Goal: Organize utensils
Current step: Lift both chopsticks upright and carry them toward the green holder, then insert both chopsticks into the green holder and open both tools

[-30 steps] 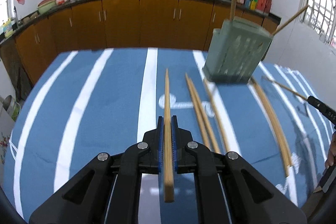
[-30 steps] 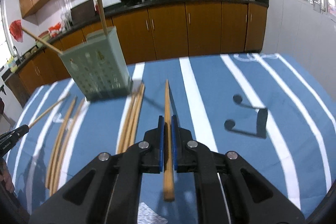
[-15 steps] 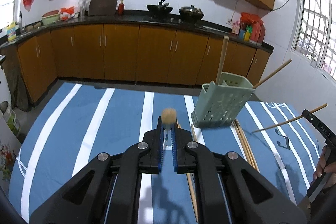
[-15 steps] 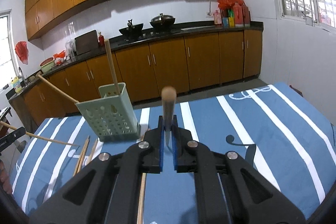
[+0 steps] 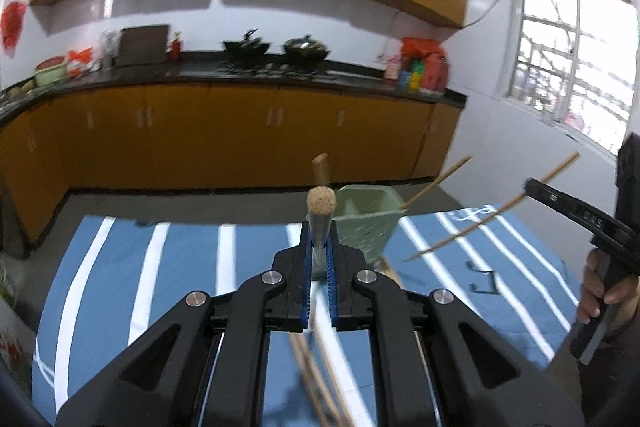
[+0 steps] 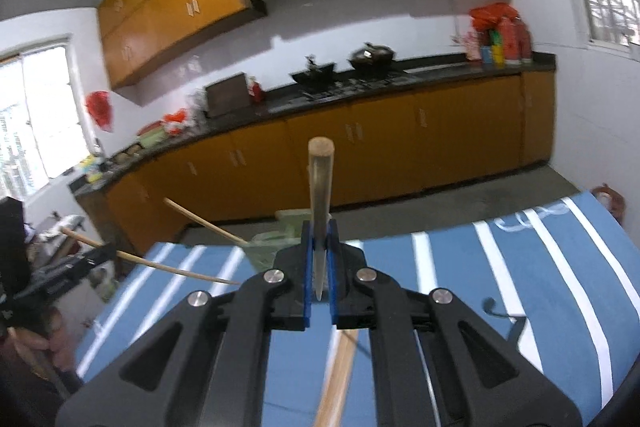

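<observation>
My left gripper (image 5: pixel 319 259) is shut on a wooden chopstick (image 5: pixel 321 205), held tilted up with its butt end towards the camera. My right gripper (image 6: pixel 319 259) is shut on another wooden chopstick (image 6: pixel 320 171), also raised end-on. The pale green perforated utensil holder (image 5: pixel 366 223) stands on the blue striped tablecloth just beyond the left gripper, with chopsticks (image 5: pixel 436 183) leaning out of it. In the right wrist view the holder (image 6: pixel 272 243) is partly hidden behind the fingers. Each gripper shows in the other's view with its chopstick (image 5: pixel 488 215), (image 6: pixel 176 269).
Loose chopsticks (image 5: pixel 316 383) lie on the cloth under the left gripper, and one (image 6: pixel 338 379) under the right. The blue white-striped tablecloth (image 5: pixel 160 267) covers the table. Orange kitchen cabinets (image 6: pixel 400 143) and a counter stand beyond the table's far edge.
Both grippers have lifted their chopsticks off the cloth and tilted upward, so the views now look at the cabinets. The holder now sits close in front of both grippers.
</observation>
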Demonstrator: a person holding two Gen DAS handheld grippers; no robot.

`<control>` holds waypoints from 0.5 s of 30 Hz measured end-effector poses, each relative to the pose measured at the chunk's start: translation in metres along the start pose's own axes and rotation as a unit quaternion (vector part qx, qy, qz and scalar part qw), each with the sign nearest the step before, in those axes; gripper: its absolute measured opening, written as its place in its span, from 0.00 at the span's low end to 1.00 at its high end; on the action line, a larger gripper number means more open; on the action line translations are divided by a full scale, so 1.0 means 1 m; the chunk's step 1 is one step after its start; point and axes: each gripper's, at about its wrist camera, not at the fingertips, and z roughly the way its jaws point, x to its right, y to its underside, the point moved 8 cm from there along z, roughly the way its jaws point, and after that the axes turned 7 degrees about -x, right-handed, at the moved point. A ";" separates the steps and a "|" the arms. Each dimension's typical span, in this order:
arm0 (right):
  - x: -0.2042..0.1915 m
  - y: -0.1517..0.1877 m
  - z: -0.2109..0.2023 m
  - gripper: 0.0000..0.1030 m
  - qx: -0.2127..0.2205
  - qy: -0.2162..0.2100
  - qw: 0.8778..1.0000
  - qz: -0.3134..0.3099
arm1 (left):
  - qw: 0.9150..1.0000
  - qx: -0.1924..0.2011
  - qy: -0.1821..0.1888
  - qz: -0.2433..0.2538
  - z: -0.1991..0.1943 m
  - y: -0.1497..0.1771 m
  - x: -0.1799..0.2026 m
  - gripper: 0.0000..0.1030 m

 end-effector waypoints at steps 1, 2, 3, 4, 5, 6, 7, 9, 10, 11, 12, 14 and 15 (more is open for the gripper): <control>-0.005 -0.006 -0.002 0.07 0.008 -0.003 1.000 -0.004 | 1.000 0.004 0.004 0.003 -0.002 -0.004 0.004 0.07; -0.009 -0.013 -0.004 0.07 0.017 -0.004 1.000 -0.009 | 1.000 0.009 0.008 0.006 -0.003 -0.009 0.010 0.07; -0.013 -0.018 -0.005 0.07 0.024 -0.003 1.000 -0.013 | 1.000 0.015 0.012 0.010 -0.004 -0.017 0.015 0.07; -0.017 -0.027 -0.005 0.07 0.034 -0.001 0.999 -0.019 | 1.000 0.021 0.010 0.013 -0.004 -0.022 0.019 0.07; -0.021 -0.031 -0.005 0.07 0.039 0.000 0.999 -0.021 | 0.999 0.027 0.007 0.016 -0.003 -0.027 0.022 0.07; -0.025 -0.036 -0.003 0.07 0.044 0.000 0.999 -0.024 | 0.999 0.035 0.004 0.019 -0.002 -0.036 0.026 0.07; -0.029 -0.041 0.001 0.07 0.048 0.003 0.998 -0.029 | 0.999 0.040 0.003 0.021 -0.001 -0.041 0.027 0.07; -0.033 -0.048 0.011 0.07 0.050 0.012 0.998 -0.036 | 0.998 0.048 -0.010 0.027 0.006 -0.054 0.031 0.07; -0.034 -0.051 0.019 0.07 0.048 0.017 0.998 -0.040 | 0.998 0.048 -0.013 0.030 0.010 -0.057 0.031 0.07; -0.034 -0.053 0.028 0.07 0.042 0.021 0.998 -0.042 | 0.998 0.044 -0.017 0.035 0.016 -0.061 0.033 0.07; -0.033 -0.054 0.034 0.07 0.037 0.023 0.998 -0.042 | 0.998 0.037 -0.021 0.039 0.023 -0.063 0.034 0.07; -0.030 -0.053 0.054 0.07 0.018 0.030 0.999 -0.041 | 0.999 0.014 -0.024 0.038 0.040 -0.063 0.033 0.07; -0.028 -0.052 0.060 0.07 0.011 0.032 0.999 -0.041 | 0.999 0.001 -0.023 0.035 0.048 -0.061 0.031 0.07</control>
